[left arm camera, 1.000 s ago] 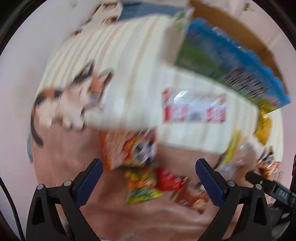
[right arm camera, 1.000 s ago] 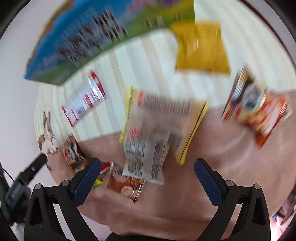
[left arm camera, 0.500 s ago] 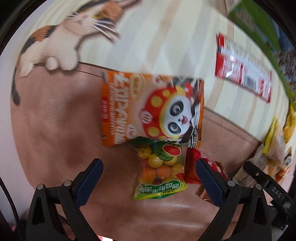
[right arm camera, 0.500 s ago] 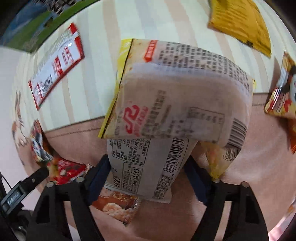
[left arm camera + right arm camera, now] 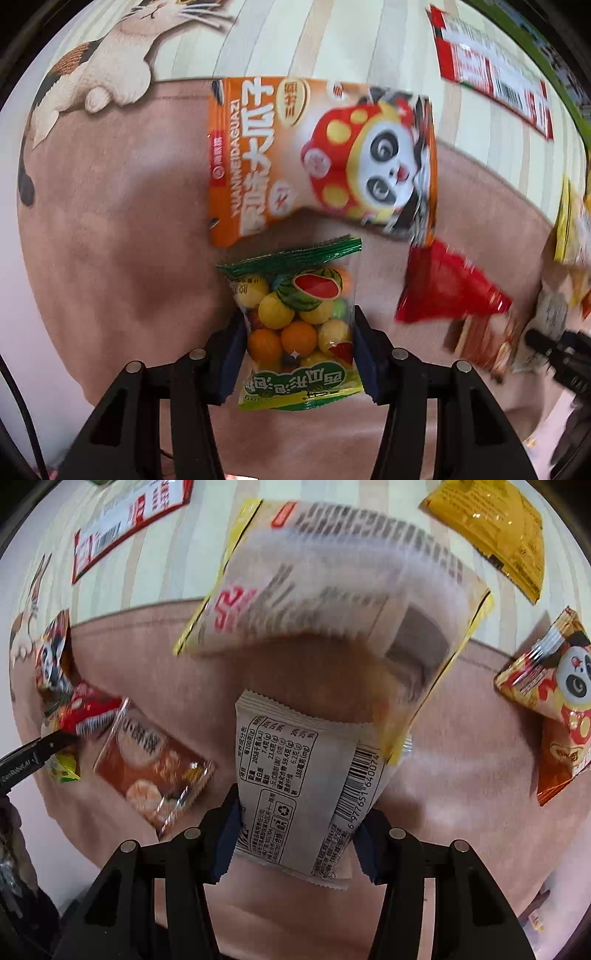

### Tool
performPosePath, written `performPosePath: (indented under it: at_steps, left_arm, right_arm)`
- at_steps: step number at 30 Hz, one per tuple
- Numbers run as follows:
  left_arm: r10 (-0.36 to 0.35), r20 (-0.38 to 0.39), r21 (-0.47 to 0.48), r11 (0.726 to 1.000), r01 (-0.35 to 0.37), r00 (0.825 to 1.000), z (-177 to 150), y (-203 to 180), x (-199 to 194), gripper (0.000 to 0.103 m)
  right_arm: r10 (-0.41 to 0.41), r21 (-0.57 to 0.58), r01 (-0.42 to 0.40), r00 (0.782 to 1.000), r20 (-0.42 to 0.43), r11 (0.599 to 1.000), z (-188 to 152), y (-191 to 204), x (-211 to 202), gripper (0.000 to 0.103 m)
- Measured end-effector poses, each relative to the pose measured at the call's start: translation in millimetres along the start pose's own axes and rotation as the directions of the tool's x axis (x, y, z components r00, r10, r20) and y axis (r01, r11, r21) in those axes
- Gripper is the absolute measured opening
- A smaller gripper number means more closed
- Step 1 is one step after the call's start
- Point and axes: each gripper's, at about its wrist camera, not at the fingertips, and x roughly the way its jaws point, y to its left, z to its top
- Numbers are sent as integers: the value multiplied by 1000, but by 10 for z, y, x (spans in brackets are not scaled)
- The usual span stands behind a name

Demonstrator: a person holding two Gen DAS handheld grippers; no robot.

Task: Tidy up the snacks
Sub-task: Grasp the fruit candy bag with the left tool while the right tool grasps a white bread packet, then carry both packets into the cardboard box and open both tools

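My left gripper (image 5: 298, 360) is shut on a green-topped clear candy bag (image 5: 297, 325) full of round fruit candies, lying on the brown mat. An orange panda snack bag (image 5: 317, 155) lies just beyond it, a red packet (image 5: 447, 286) to the right. My right gripper (image 5: 295, 834) is shut on a grey-white packet (image 5: 299, 794) with a barcode. A large yellow-edged bag (image 5: 332, 579) lies just beyond it, overlapping its far corner.
In the right wrist view an orange-brown clear packet (image 5: 153, 764) lies left, a yellow bag (image 5: 495, 528) far right, and another panda bag (image 5: 550, 698) at the right edge. A red-white packet (image 5: 491, 74) lies on the striped cat-print cloth (image 5: 332, 33).
Both grippers moved down and forward to the mat and closed: the left on the candy bag, the right on the grey-white packet.
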Motion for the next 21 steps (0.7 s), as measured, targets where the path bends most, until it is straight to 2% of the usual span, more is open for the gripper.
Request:
performPosePath:
  at_steps: [4, 9, 10, 11, 13, 15, 18, 21]
  left_arm:
    - [-10, -25, -10, 1000, 10, 1000, -98, 43, 151, 52]
    - [3, -34, -16, 1000, -4, 999, -73, 36, 287, 53]
    - [10, -30, -14, 1000, -10, 1000, -92, 21, 293, 52]
    - [15, -26, -11, 1000, -15, 1000, -90, 0, 288, 51]
    - [21, -16, -4, 1000, -21, 1000, -121, -21, 253, 50]
    - [7, -15, -1, 1000, -7, 1000, -82, 55, 228, 49]
    - [-22, -18, -10, 1000, 22, 1000, -192, 93, 139, 49]
    - [-73, -18, -17, 997, 73, 997, -165, 136, -115, 49]
  right_arm:
    - [61, 81, -61, 998, -3, 995, -2, -117, 31, 71]
    - [67, 166, -70, 998, 22, 984, 14, -224, 73, 72]
    - [65, 173, -69, 997, 28, 983, 34, -236, 83, 69]
    - [56, 173, -62, 998, 38, 983, 32, -274, 65, 60]
    - [18, 126, -27, 998, 67, 992, 37, -248, -56, 53]
    - [7, 93, -14, 997, 78, 996, -35, -203, -115, 51]
    - [24, 66, -30, 997, 79, 997, -103, -195, -172, 50]
    - [72, 57, -77, 993, 94, 995, -182, -181, -285, 49]
